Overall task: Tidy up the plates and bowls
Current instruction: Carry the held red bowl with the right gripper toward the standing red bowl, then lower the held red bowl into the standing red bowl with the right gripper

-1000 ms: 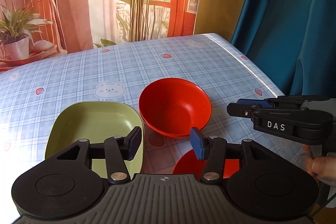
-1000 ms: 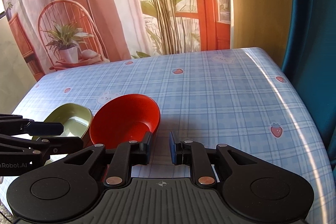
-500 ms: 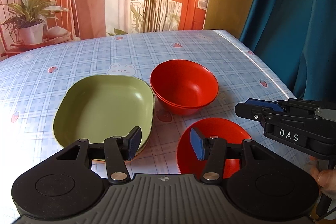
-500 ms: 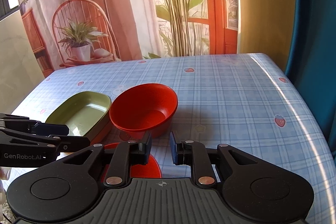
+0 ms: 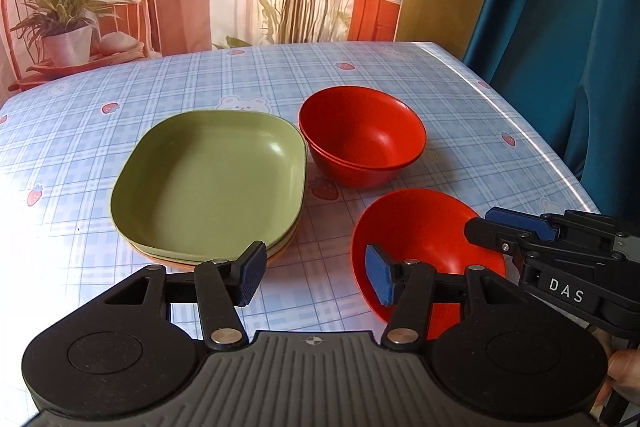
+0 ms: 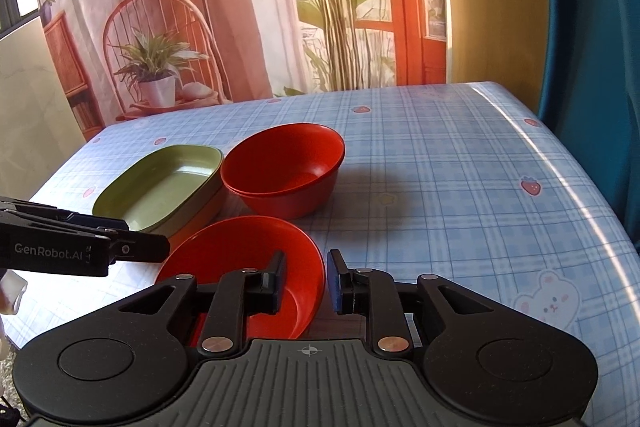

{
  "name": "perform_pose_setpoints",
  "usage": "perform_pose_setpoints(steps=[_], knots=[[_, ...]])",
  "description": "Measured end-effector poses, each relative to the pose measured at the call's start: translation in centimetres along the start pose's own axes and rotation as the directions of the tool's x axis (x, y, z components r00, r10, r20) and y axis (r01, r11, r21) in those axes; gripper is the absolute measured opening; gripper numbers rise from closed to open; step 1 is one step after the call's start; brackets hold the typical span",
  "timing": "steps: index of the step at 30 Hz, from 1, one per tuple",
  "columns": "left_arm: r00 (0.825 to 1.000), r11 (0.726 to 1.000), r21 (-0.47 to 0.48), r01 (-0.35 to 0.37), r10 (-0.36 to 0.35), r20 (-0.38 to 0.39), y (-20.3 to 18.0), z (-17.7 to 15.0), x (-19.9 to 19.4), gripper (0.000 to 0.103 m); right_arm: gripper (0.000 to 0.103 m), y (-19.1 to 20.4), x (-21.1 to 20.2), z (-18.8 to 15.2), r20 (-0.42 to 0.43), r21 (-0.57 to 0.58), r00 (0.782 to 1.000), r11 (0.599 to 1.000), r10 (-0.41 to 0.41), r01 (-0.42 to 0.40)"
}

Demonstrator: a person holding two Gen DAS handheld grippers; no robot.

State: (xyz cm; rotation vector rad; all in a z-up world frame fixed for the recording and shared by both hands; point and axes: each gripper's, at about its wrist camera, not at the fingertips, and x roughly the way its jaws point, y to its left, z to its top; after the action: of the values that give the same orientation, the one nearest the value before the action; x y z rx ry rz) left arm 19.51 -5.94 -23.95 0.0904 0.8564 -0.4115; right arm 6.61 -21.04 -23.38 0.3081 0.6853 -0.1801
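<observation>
A stack of square plates with a green plate (image 5: 212, 183) on top sits left of centre on the table; it also shows in the right wrist view (image 6: 160, 187). Two nested red bowls (image 5: 360, 139) (image 6: 284, 167) stand to its right. A single red bowl (image 5: 424, 231) (image 6: 244, 255) lies nearer, at the front. My left gripper (image 5: 316, 277) is open and empty, above the gap between the plates and the near bowl. My right gripper (image 6: 306, 283) is open with a narrow gap, its jaws astride the near bowl's right rim without touching it; it also shows in the left wrist view (image 5: 516, 227).
The table (image 6: 460, 163) has a blue checked cloth with strawberry and bear prints. A teal curtain (image 5: 568, 27) hangs past the right edge. A printed backdrop with a chair and plants (image 6: 168, 39) stands behind the far edge.
Both grippers have pulled back and risen, so the near red bowl and the whole plate stack have come into view. The right gripper's jaws have opened a little wider.
</observation>
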Motion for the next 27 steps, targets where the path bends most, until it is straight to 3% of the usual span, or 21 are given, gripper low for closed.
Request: perform_pose_setpoints(steps=[8,21,27], knots=[[1.0,0.998,0.07,-0.004,0.006,-0.016,-1.1,-0.6,0.2,0.057,0.023,0.1,0.0,-0.2,-0.001,0.01,1.0,1.0,0.003,-0.003],[0.996,0.998,0.034,0.057,-0.054,-0.068,-0.8,-1.3,1.2,0.056,0.023,-0.1,0.5,-1.3,-0.026,0.04,1.0,0.999,0.013,-0.012],[0.992,0.994,0.032,0.107,-0.105,-0.076,-0.8,-1.6,1.4,0.039,0.023,-0.1,0.5,-1.5,-0.021,0.055,1.0,0.998,0.018,-0.017]])
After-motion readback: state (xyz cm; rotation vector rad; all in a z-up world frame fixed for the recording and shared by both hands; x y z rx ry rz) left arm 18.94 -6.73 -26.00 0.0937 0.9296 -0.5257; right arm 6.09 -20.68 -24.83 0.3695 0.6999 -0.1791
